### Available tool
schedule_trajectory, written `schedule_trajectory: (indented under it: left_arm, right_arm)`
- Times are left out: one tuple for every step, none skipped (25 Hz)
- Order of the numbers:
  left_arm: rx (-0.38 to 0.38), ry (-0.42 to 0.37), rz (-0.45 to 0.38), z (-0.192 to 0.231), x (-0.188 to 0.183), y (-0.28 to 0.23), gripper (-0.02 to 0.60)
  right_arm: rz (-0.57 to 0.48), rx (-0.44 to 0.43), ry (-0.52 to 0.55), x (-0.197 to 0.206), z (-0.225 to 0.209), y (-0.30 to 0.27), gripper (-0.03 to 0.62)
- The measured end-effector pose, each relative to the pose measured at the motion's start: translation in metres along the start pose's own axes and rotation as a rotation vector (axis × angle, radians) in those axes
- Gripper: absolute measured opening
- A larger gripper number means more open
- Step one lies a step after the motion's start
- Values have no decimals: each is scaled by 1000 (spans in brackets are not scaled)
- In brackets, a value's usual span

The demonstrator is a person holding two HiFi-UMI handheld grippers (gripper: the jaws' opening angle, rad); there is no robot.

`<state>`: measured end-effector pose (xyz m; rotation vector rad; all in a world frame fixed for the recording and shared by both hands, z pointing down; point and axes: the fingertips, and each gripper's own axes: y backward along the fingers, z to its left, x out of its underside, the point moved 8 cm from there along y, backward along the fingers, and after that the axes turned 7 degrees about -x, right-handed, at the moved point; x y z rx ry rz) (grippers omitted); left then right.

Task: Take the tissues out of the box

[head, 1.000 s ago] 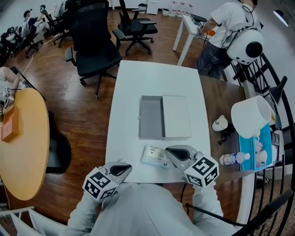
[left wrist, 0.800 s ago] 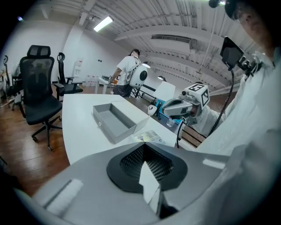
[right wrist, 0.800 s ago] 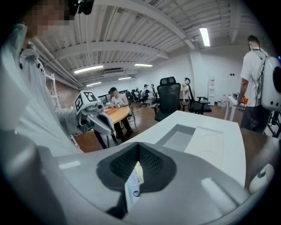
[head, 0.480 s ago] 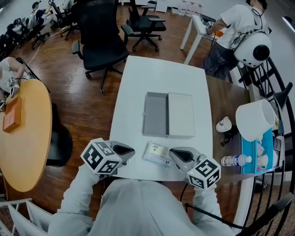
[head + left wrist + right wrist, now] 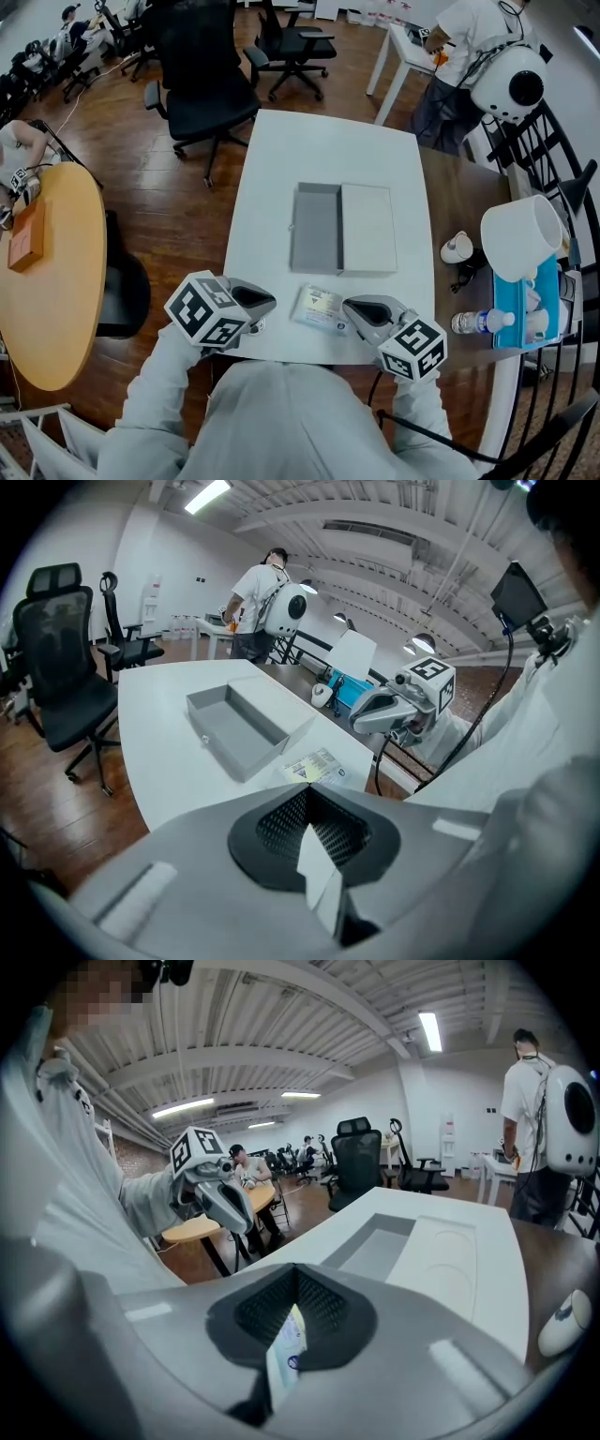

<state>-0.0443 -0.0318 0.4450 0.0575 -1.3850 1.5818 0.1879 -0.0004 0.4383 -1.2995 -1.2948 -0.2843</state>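
Note:
An open grey box (image 5: 314,230) lies in the middle of the white table (image 5: 323,150), its pale lid (image 5: 367,228) right beside it. A flat tissue packet (image 5: 317,307) rests on the table near the front edge, also seen in the left gripper view (image 5: 314,766). My right gripper (image 5: 348,305) is shut, its tip at the packet's right edge. A strip of the packet (image 5: 286,1354) shows through the gap behind its jaws. My left gripper (image 5: 270,302) is shut and holds nothing, just left of the packet.
A brown table at the right carries a white shade (image 5: 516,234), a water bottle (image 5: 478,322) and a blue tray (image 5: 530,309). A black chair (image 5: 202,94) stands at the far left corner. A round wooden table (image 5: 47,281) is at the left. A person (image 5: 473,42) works behind.
My left gripper has come up and forward towards the table's front edge. The right gripper and the packet have kept their places.

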Motion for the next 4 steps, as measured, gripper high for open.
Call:
schedule_trajectory:
  left_arm:
    - [-2,-3,1,0,-1,0,14]
    - [-4,-5,1,0,-2,0,14]
    - [-5,-8,2,0,-3,-1,14]
    - [-6,-11,1,-1,-4,-1,14]
  right_arm:
    - [0,0,-1,0,0,0,3]
    - [0,-1,-2,1,-1,1,2]
    - [0,-1,-3,1,-1,2,2]
    - [1,-1,-4,1,-1,2,3]
